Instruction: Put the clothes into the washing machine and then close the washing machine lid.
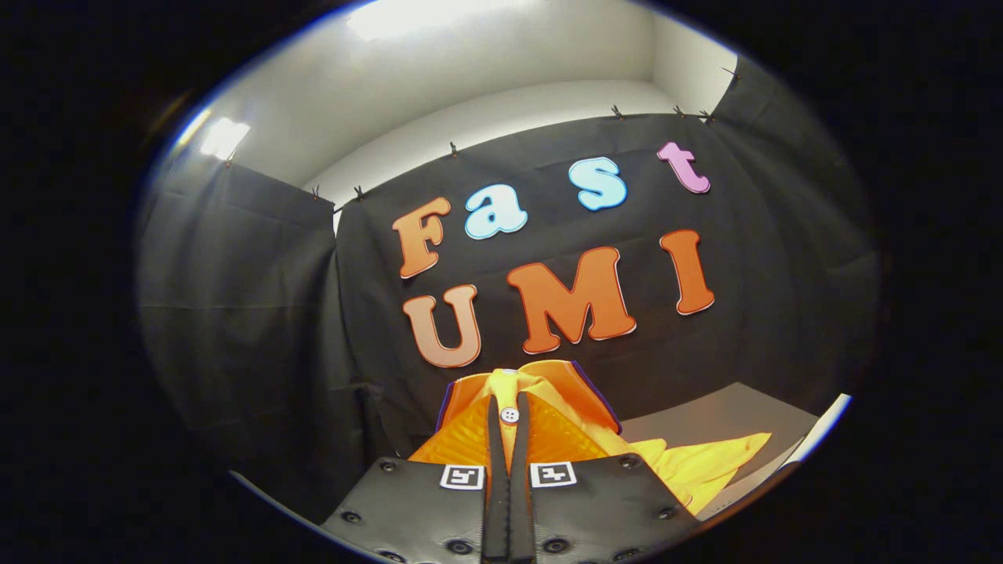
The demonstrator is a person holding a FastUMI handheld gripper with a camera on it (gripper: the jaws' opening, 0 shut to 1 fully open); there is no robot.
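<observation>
Claw [508, 427] sits low centre of the frame, its two fingers [493, 439] drawn in close together, nearly parallel, with a fold of cloth pinched between them. I read it as clamped on the orange garment [548, 439]: fabric rises on both sides of the fingers and a strip of it runs up the narrow gap.

A small white button [509, 415] shows right at the fingertips, on the strip of cloth between them.

The garment is orange with a yellower sheen. It bunches up just beyond the fingertips into a peaked fold with a dark edge trim. A flatter yellow part [705, 466] trails off to lower right of the frame, lying on a grey surface [721, 419].

Surface shows at lower right, with a pale edge [823, 427] at its far right side.

Behind everything hangs the black cloth wall [258, 313], clipped along its top. Above it, white wall [470, 86] and a bright light patch in the upper left of the frame.
</observation>
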